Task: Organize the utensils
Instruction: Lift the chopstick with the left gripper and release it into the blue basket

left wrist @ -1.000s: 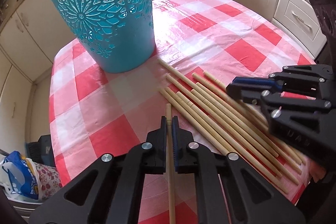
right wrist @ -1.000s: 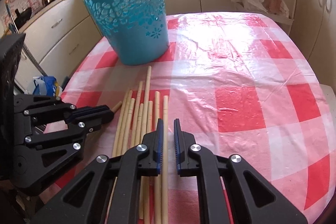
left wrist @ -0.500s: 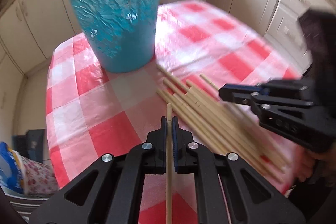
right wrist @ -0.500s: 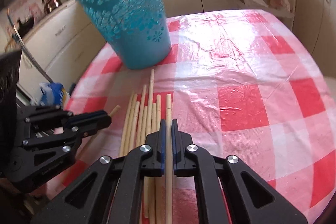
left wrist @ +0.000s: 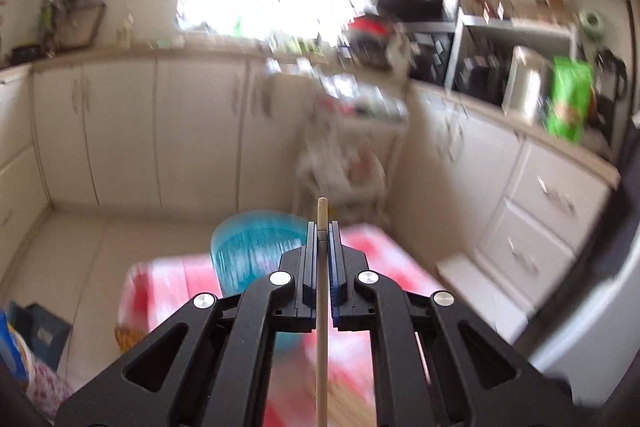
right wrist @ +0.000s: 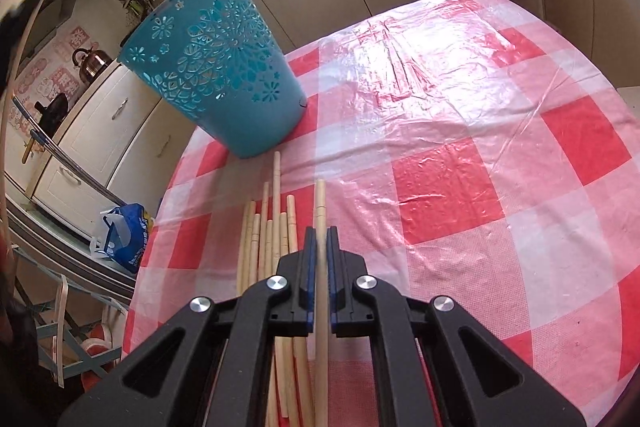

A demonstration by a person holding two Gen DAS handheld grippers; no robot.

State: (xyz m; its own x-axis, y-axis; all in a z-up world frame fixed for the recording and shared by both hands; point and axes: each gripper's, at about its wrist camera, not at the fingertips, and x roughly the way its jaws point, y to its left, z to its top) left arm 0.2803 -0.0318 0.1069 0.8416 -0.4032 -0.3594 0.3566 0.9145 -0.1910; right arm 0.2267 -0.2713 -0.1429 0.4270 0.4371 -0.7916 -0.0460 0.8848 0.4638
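Left claw: while the whole left wrist view smears with blur, the left gripper (left wrist: 321, 251) is clamped tight on one wooden chopstick (left wrist: 321, 307), which runs straight up the middle between the blue pads with its tip poking just past the fingertips.
Left pose: it points nearly level across the kitchen, high over the table, with the blue basket (left wrist: 248, 247) low in the view just behind the fingertips.
Right claw: the right gripper (right wrist: 320, 259) is closed on a second chopstick (right wrist: 320, 223), pinched between the pads, its far end reaching out ahead of the fingers.
Right pose: it tilts steeply down at the checked tablecloth (right wrist: 460, 187), low and close over the sticks.
Held sticks, count: two, one in each claw.
Loose sticks: a bundle of loose chopsticks (right wrist: 272, 235) lies on the cloth just left of the right claw, side by side and roughly parallel, pointing toward the basket; about seven ends show, and the near ends are hidden under the gripper body.
Longest loose stick: its tip stops just short of the basket's base.
Basket, count: one, turquoise with cut-out flowers, standing upright on the far left part of the table.
Beyond: cream cabinets (right wrist: 132, 115) line the walls, and a blue bag (right wrist: 124, 239) sits on the floor beside the table.
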